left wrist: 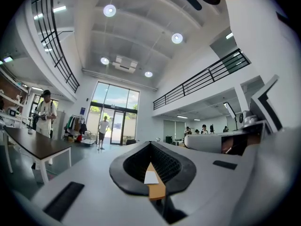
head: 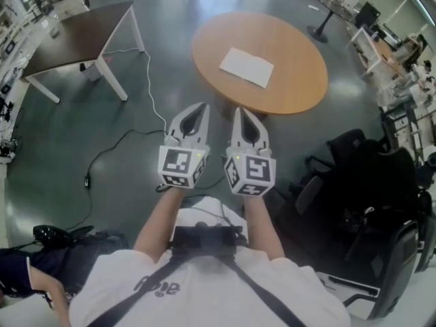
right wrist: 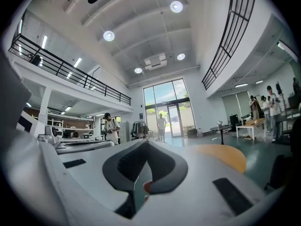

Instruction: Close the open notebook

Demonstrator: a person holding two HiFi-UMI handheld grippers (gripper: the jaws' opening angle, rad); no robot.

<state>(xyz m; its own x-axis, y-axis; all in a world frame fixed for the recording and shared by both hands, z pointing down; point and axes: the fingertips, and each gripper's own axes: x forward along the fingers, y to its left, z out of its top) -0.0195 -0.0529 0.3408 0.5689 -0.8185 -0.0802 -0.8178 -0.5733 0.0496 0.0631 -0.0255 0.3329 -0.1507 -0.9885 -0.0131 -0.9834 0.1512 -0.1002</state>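
Observation:
An open white notebook [head: 246, 67] lies flat on a round wooden table [head: 300, 80] ahead of me. Both grippers are held level in front of the person's chest, side by side and short of the table's near edge. The left gripper [head: 202, 105] is shut and holds nothing. The right gripper [head: 238, 110] beside it also has its tips together and is empty. In the left gripper view the jaws meet at the left gripper [left wrist: 150, 143], and a sliver of the notebook [left wrist: 151, 177] and table [left wrist: 156, 188] shows through the gap. The right gripper [right wrist: 148, 142] points just left of the table [right wrist: 225, 157].
A dark rectangular table [head: 82, 36] with white legs stands at the back left, and a cable [head: 146, 80] trails across the floor. Black office chairs [head: 368, 182] crowd the right. A person's arm [head: 27, 268] shows at the lower left. People stand far off in the hall.

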